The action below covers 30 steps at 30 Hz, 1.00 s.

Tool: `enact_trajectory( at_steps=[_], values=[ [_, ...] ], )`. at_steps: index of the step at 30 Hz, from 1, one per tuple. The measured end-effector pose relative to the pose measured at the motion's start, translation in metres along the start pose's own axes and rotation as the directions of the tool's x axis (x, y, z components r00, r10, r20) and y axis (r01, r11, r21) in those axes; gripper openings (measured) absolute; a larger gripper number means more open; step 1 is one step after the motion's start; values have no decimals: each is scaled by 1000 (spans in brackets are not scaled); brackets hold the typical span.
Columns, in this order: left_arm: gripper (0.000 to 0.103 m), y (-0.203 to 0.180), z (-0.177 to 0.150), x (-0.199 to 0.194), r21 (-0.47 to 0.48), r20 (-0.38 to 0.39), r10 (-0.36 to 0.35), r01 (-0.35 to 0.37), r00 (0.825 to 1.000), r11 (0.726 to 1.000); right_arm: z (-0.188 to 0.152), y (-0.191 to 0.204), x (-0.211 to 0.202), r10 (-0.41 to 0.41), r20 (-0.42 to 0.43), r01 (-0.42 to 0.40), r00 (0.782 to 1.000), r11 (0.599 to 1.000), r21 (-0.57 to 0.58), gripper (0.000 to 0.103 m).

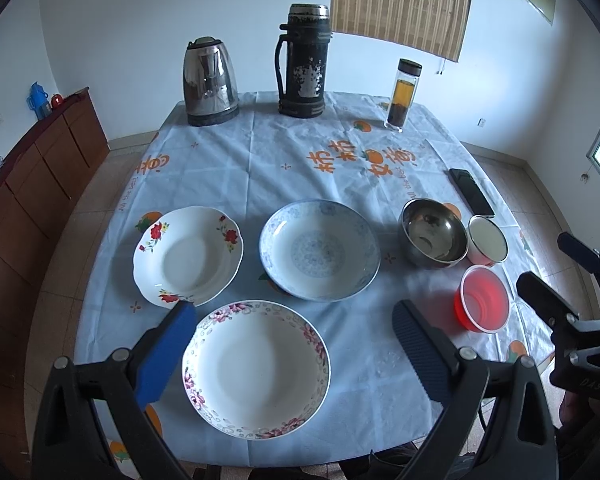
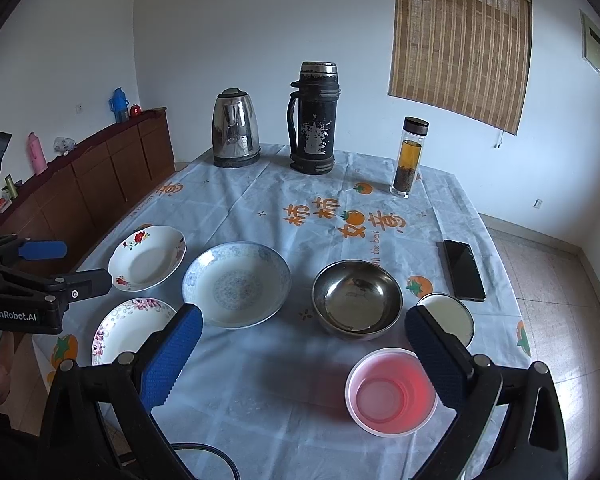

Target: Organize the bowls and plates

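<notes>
Six dishes sit on the bench [image 1: 228, 160], which wears a light blue cloth with orange fruit on it.

Biggest are the three plates. The blue patterned plate [image 1: 320, 250] is in the middle. The pink-flower plate [image 1: 256, 368] lies nearest the front edge. The red-flower plate [image 1: 188, 256] is to the left, a little farther back. They lie near each other, but none is stacked yet.

Next come the bowls, on the right. The steel bowl [image 2: 358, 300] is the big one. The red plastic bowl [image 2: 390, 392] sits close to the front. The small white bowl [image 2: 452, 316] is just beside the steel bowl; I cannot tell if they touch.

At the back stand a kettle [image 1: 210, 82], a tall black flask [image 1: 304, 62] and a tea bottle [image 1: 402, 94]. A phone [image 2: 464, 270] lies flat near the right edge.

What could go wrong? Plates are smooth and thin, so one could slip out of a weak pinch at the rim and crack. The red plastic bowl is light, so a bump could push it off the front edge. A wide swing could hit the phone.

The left tool [image 1: 294, 356] has its fingers wide apart, above the pink-flower plate, and holds nothing. The right tool [image 2: 302, 354] is wide apart too, over the cloth by the red plastic bowl, and holds nothing.
</notes>
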<state>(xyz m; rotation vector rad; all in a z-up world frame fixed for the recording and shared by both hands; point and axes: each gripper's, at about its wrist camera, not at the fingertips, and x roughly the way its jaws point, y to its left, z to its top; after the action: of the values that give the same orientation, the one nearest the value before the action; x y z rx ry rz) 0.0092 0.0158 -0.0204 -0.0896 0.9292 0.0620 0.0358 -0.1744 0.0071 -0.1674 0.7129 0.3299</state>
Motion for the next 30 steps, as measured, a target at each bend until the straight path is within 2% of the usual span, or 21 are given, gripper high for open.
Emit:
enact_trajectory(
  at_steps=[16,23,30],
  values=[
    [100,2,-3,2,-2,-4,-2,2,1000,1000,0,4,3,5,-16,-5,1000,1000,-14,102],
    [100,4,-18,11,-16,-14,-5,5,1000,1000,0,7,9,13,-35,-13,999,1000,-22,102],
    [100,9,-13,13,-33,-42,-10,8,999,999,2,10,17,19,-53,-21,998,999,-33,102]
  ],
)
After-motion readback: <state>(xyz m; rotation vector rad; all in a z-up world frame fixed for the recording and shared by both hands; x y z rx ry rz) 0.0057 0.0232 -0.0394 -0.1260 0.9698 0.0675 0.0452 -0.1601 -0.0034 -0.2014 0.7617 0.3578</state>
